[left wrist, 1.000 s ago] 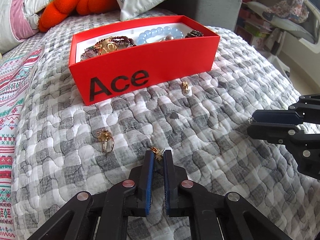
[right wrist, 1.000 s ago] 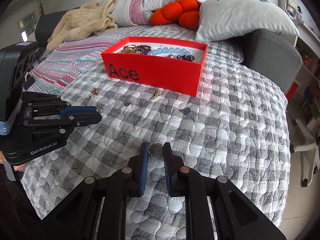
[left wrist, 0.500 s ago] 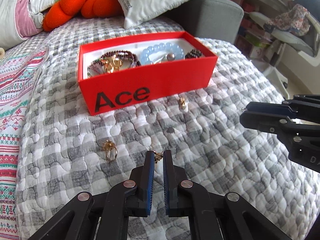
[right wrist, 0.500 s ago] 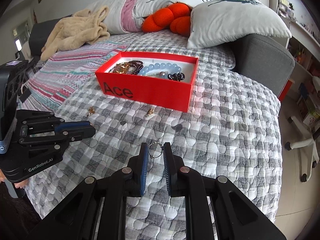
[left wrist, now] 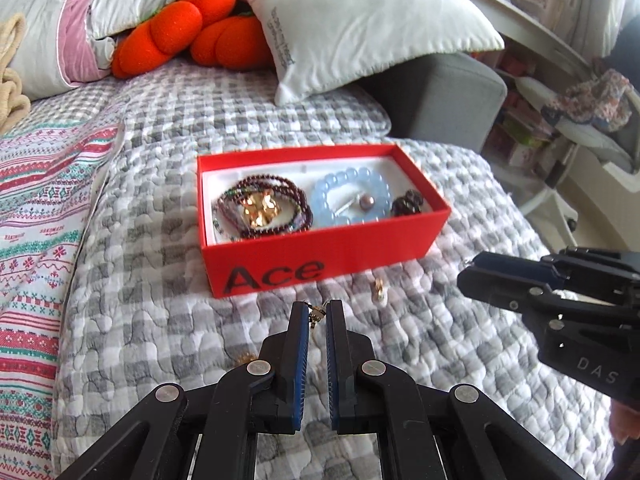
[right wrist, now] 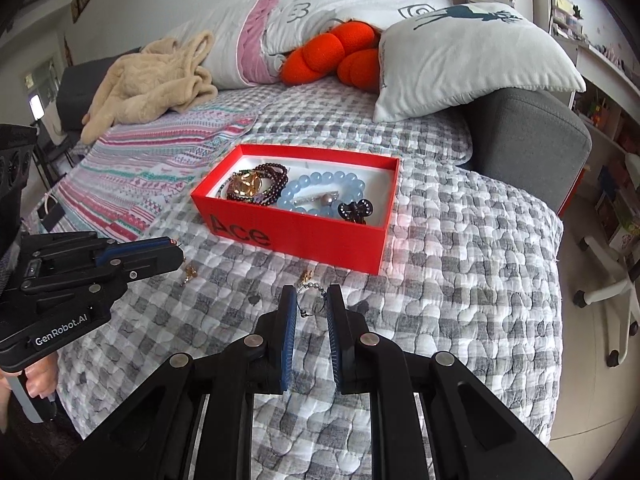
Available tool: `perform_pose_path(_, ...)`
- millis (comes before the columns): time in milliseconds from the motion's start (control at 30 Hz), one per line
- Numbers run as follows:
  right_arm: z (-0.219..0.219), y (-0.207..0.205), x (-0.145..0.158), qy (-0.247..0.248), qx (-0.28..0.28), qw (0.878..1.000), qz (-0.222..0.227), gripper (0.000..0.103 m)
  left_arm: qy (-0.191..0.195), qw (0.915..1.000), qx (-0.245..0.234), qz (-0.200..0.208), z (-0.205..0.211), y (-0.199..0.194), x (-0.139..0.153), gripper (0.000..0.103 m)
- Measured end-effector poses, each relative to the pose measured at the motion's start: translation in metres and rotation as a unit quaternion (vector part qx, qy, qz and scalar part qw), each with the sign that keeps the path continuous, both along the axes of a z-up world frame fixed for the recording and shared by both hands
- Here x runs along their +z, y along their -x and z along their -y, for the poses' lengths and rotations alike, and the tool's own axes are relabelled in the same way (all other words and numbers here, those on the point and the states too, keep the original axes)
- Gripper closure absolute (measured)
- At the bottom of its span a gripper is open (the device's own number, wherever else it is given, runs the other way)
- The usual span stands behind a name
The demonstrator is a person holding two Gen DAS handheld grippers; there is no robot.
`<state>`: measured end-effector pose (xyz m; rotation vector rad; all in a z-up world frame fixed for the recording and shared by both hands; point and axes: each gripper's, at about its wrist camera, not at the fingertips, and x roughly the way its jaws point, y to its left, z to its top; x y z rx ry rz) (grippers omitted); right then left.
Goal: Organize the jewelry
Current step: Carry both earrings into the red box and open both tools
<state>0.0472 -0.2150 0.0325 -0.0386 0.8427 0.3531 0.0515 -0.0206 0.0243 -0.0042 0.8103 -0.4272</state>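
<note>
A red "Ace" box [left wrist: 320, 256] [right wrist: 296, 236] sits on the grey checked quilt and holds a dark beaded bracelet [left wrist: 260, 208], a blue bead bracelet [left wrist: 352, 200] and a dark hair clip [right wrist: 356, 210]. My left gripper [left wrist: 317, 312] is shut on a small gold earring [left wrist: 317, 314], held above the quilt in front of the box. My right gripper [right wrist: 312, 300] is shut on a thin ring with small beads [right wrist: 310, 300], also lifted. A gold earring [left wrist: 380, 290] [right wrist: 306, 276] and a gold ring [right wrist: 189, 272] lie on the quilt.
Pillows [right wrist: 472, 56], an orange plush [right wrist: 336, 56] and a beige garment [right wrist: 152, 80] lie behind the box. A grey sofa arm [right wrist: 528, 132] stands at the right. A striped blanket [left wrist: 36, 208] covers the left. The bed edge drops off at the right.
Both grippers have risen off the quilt with their pieces and now look down into the box from higher up. The gold ring on the quilt has dropped below the left view.
</note>
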Motion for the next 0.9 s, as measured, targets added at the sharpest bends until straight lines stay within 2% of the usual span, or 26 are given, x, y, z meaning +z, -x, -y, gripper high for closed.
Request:
perform_pose_path(400, 0.002, -0.03, 0.007, -0.025, -0.02, 0.999, 0.0, 0.087, 0.026, 0.9992, 0.028, 0.009, -0.01, -0.029, 0.011, 0.1)
perform_pose_path(700, -0.003, -0.056, 0.007, -0.051, -0.035, 0.998, 0.001, 0.087, 0.042, 0.9973, 0.06, 0.004, -0.012, -0.063, -0.004, 0.1)
perform_pose_path(900, 0.0, -0.066, 0.004, -0.055, -0.045, 0.997, -0.001, 0.087, 0.023, 0.9975, 0.067, 0.003, -0.009, -0.069, -0.011, 0.098)
